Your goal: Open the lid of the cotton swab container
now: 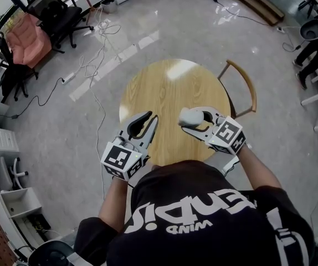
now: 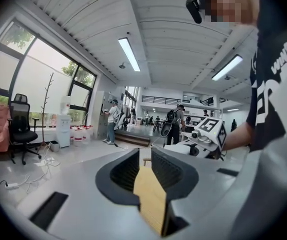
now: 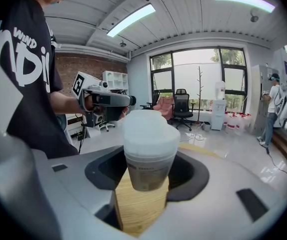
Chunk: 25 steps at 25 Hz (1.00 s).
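Round table (image 1: 170, 90) of pale wood grain on a glossy grey floor, with a curved-back chair (image 1: 246, 85) beside it. Container (image 3: 150, 159): translucent plastic cup with a frosted domed lid (image 3: 151, 126) still on, clamped between the jaws of the right gripper (image 3: 148, 173) above the tabletop. It is only a pale blob in the head view and is shown clearly in the right gripper view. Label band: print too blurred to be read. Left gripper (image 2: 146, 171): ribbed black pads (image 2: 171, 171) slightly parted, nothing between them.
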Each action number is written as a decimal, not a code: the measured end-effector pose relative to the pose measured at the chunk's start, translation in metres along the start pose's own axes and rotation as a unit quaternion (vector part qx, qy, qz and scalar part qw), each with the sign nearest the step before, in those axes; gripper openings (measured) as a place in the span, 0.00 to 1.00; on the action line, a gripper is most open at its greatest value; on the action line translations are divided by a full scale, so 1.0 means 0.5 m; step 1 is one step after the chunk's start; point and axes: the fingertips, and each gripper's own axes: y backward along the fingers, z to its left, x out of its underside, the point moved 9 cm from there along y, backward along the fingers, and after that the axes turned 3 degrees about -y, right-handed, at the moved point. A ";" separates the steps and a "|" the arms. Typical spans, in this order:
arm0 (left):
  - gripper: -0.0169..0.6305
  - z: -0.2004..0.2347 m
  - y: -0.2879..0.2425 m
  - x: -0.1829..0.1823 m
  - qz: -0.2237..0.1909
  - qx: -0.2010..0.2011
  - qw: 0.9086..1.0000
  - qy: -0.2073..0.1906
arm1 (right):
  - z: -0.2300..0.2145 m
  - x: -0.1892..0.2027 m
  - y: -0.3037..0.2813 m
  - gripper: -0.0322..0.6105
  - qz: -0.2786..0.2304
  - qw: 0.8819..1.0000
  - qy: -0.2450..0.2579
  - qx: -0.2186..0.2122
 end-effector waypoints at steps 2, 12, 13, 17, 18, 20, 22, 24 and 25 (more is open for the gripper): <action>0.14 0.001 0.002 -0.001 -0.002 0.004 1.000 -0.007 | 0.000 0.000 -0.002 0.40 -0.001 1.000 0.001 -0.001; 0.40 -0.012 -0.009 0.005 0.003 0.078 0.996 -0.032 | 0.010 0.014 -0.011 0.40 0.004 1.000 0.012 -0.021; 0.40 -0.014 -0.009 0.006 0.005 0.084 0.996 -0.038 | 0.013 0.014 -0.012 0.40 0.004 1.000 0.014 -0.023; 0.40 -0.019 -0.018 0.008 0.012 0.106 0.993 -0.057 | 0.017 0.010 -0.013 0.40 0.001 0.999 0.015 -0.030; 0.40 -0.021 -0.020 0.008 0.013 0.113 0.992 -0.060 | 0.019 0.010 -0.014 0.40 0.000 0.999 0.016 -0.032; 0.40 -0.026 -0.024 0.010 0.017 0.131 0.989 -0.061 | 0.026 0.009 -0.014 0.40 0.000 0.999 0.018 -0.038; 0.41 -0.031 -0.031 0.009 0.020 0.149 0.987 -0.064 | 0.030 0.007 -0.013 0.40 -0.001 0.999 0.019 -0.042; 0.42 -0.037 -0.038 0.009 0.021 0.164 0.984 -0.067 | 0.033 0.005 -0.010 0.40 -0.004 0.999 0.021 -0.047; 0.43 -0.041 -0.042 0.009 0.022 0.170 0.983 -0.067 | 0.034 0.005 -0.009 0.40 -0.004 0.999 0.023 -0.049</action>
